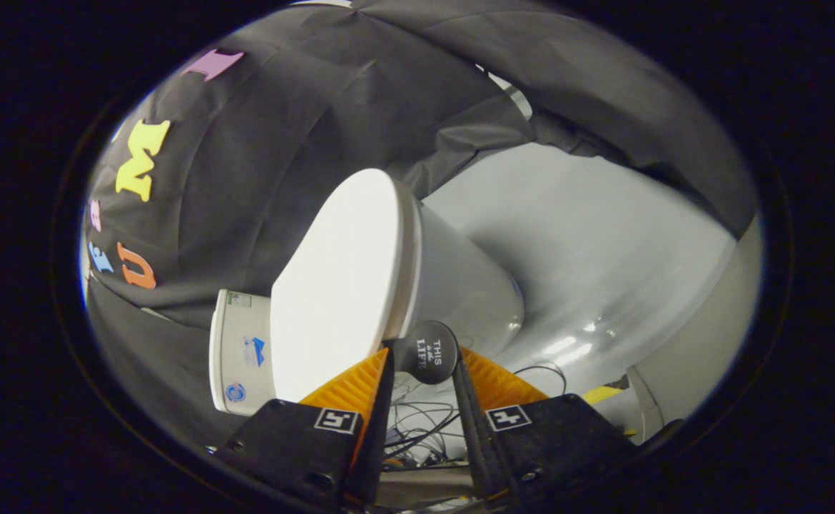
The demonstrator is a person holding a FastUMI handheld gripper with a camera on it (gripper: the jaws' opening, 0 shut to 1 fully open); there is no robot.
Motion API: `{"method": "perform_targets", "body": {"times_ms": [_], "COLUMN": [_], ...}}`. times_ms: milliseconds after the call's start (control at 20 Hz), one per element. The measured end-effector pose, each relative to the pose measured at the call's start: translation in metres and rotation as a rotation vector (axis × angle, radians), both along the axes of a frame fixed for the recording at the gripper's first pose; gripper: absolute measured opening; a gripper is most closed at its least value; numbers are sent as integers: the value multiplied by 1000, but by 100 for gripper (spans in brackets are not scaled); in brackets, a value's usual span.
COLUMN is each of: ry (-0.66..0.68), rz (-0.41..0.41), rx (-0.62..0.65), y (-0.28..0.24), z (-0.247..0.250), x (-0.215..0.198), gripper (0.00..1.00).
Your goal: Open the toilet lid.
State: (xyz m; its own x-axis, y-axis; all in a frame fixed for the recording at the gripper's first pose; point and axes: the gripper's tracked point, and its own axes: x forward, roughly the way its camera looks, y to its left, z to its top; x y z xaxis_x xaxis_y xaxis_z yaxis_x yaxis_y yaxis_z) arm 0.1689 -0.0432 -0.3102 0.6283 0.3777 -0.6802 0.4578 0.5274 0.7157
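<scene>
Gripper (423, 355) fingers pinch round dark tab (428, 351) at front edge of toilet lid (339, 278), both pressing it. Lid sits on bowl (467, 285), tank (240, 350) behind. Tab likely serves as lifting handle. Cables (417, 421) on floor below.

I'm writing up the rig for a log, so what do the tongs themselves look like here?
The tongs have two wedge-shaped fingers with ribbed outer faces. Each is mounted on a black boxy block carrying a square black-and-white marker. The fingers press on the dark round tab at the white plastic toilet lid.
</scene>
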Motion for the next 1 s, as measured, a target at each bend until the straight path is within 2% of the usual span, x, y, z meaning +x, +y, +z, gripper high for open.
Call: {"method": "perform_targets", "body": {"times_ms": [50, 200, 500, 750, 850, 1000], "ry": [-3, -10, -28, -51, -64, -75], "rz": [-12, -37, -46, -90, -84, -60], "rx": [19, 33, -7, 43, 23, -21], "y": [0, -3, -9, -10, -10, -12], "z": [0, -2, 2, 13, 17, 23], "x": [1, 2, 5, 11, 11, 13], "gripper": [43, 32, 25, 17, 11, 10]}}
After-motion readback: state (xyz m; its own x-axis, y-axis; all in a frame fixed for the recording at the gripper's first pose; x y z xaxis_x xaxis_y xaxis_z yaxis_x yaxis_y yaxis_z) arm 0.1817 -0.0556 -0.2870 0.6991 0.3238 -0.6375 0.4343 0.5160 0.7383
